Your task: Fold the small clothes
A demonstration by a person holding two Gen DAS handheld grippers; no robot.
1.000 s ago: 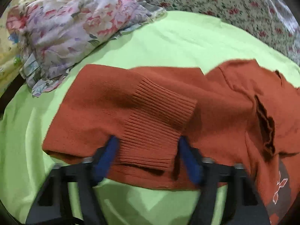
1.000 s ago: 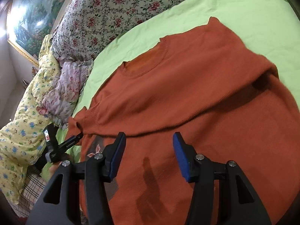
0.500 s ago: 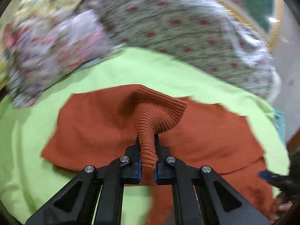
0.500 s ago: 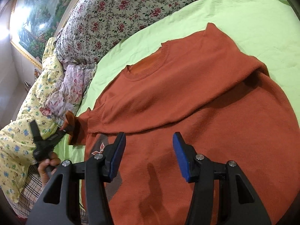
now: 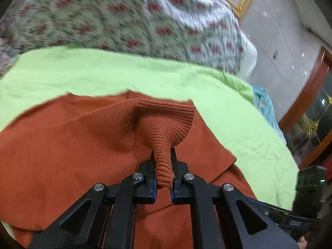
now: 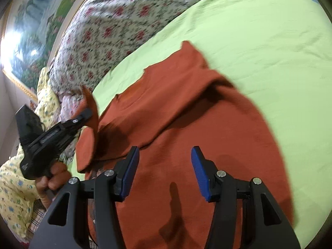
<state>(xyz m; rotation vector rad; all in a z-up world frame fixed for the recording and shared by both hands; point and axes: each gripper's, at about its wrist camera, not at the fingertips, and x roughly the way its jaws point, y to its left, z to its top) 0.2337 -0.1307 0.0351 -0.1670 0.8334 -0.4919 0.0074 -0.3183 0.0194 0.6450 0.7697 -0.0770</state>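
A rust-orange knit sweater [image 6: 186,112] lies spread on the lime-green sheet [image 6: 259,31]. My left gripper [image 5: 163,164] is shut on the ribbed sleeve cuff [image 5: 166,124] and holds it lifted above the sweater body [image 5: 62,155]. In the right wrist view the left gripper [image 6: 83,115] shows at the left with the raised cuff [image 6: 89,101]. My right gripper [image 6: 164,155] is open and empty, hovering over the lower body of the sweater.
A floral quilt [image 5: 124,16] lies along the far side of the bed [image 6: 108,31]. Yellow patterned bedding [image 6: 12,191] is piled at the left. A framed picture [image 6: 31,20] hangs on the wall. A wooden cabinet [image 5: 315,112] stands beyond the bed's right side.
My left gripper closed on the sleeve cuff, lifted it and carried it across over the sweater. My right gripper stayed open, shifting slightly above the sweater body.
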